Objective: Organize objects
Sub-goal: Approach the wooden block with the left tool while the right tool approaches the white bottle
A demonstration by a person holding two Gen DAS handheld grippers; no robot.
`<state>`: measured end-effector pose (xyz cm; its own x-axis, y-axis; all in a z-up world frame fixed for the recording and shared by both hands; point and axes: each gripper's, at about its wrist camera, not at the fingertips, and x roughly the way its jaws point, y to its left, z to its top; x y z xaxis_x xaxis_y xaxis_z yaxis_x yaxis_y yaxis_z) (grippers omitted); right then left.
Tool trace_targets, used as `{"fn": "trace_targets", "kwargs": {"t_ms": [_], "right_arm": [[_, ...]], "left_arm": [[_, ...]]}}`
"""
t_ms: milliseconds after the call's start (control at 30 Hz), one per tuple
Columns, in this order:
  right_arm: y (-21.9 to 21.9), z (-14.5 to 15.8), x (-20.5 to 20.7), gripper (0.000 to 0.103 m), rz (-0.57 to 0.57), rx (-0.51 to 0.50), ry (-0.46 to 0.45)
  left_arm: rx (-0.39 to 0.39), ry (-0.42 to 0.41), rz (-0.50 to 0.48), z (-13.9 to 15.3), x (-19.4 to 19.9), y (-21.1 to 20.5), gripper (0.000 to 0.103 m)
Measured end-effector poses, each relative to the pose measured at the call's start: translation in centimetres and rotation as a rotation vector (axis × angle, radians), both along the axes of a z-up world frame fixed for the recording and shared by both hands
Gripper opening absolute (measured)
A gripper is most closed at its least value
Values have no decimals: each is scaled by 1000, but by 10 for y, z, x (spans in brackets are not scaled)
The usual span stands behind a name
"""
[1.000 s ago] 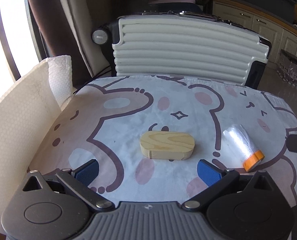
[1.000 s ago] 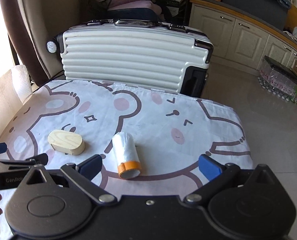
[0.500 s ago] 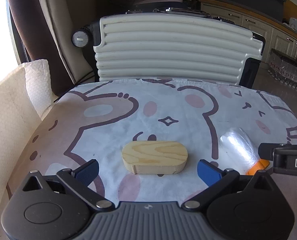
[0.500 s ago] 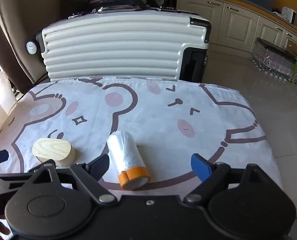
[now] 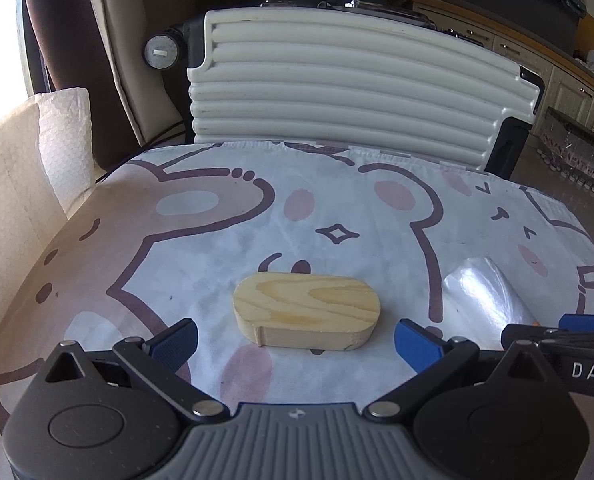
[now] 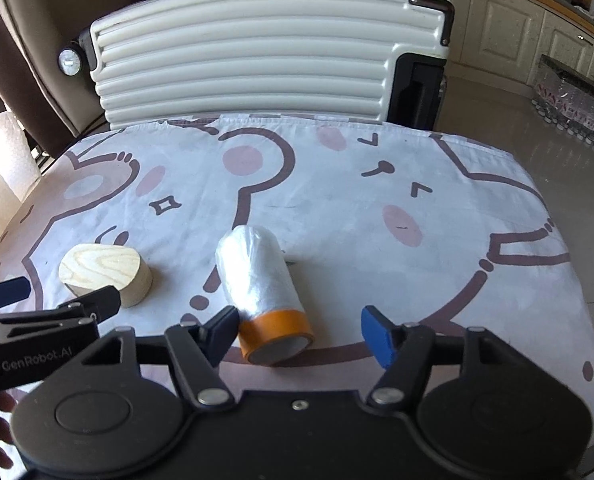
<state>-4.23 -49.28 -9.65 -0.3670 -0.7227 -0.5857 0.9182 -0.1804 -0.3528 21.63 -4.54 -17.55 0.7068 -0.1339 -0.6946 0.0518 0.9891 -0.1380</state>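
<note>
1. Left gripper (image 5: 295,334): jaws stand wide apart with nothing between the pads. The wooden block (image 5: 307,310) lies on the bear-print cloth (image 5: 217,248) directly ahead of the gap, just beyond the fingertips and not touched by either one.
2. Block orientation: its long axis runs crosswise to the line of the left gripper, roughly parallel to the line joining the two pads. A closing stroke would therefore meet the rounded ends — the longest span — so the jaws need nearly their full width.
3. Right gripper (image 6: 299,334): jaws have just been closing and now stand about half apart. The roll of plastic bags (image 6: 261,280) lies with its orange end (image 6: 275,330) between the pads, nearer the left pad, which looks at or almost at contact; the right pad is clear of it. No grip is established.
4. Roll orientation: its long axis points away from the right gripper, slightly toward the upper left, so the pads would close across its round body.
5. Allocation, as a judgement: the left hand is nearer the block, the right hand nearer the roll. Block and roll lie near each other, not touching.
6. Legible writing: "GenRobot.AI" on the left gripper's arm in the right wrist view; "DAS", cut off by the frame edge, on the right gripper's arm in the left wrist view.
7. A ribbed white suitcase (image 6: 253,64) stands behind the cloth.
</note>
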Motion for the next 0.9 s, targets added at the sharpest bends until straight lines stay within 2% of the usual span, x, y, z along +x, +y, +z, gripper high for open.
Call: {"fn": "trace_targets", "kwargs": {"t_ms": [133,400,567,900], "right_arm": [[2,0,5,40,19,18,-6],[13,3,7,40,15,52,-2],[24,7,3,39,-17,76,-41],[44,11,8,39,5,130,-50]], "left_arm": [[-12,-4,8,-1,3,0,103],[11,-3,12,-8,9,-4,103],[19,17,42,-15,13,-4,103],[-9,40,79,-23,23,-10,103]]}}
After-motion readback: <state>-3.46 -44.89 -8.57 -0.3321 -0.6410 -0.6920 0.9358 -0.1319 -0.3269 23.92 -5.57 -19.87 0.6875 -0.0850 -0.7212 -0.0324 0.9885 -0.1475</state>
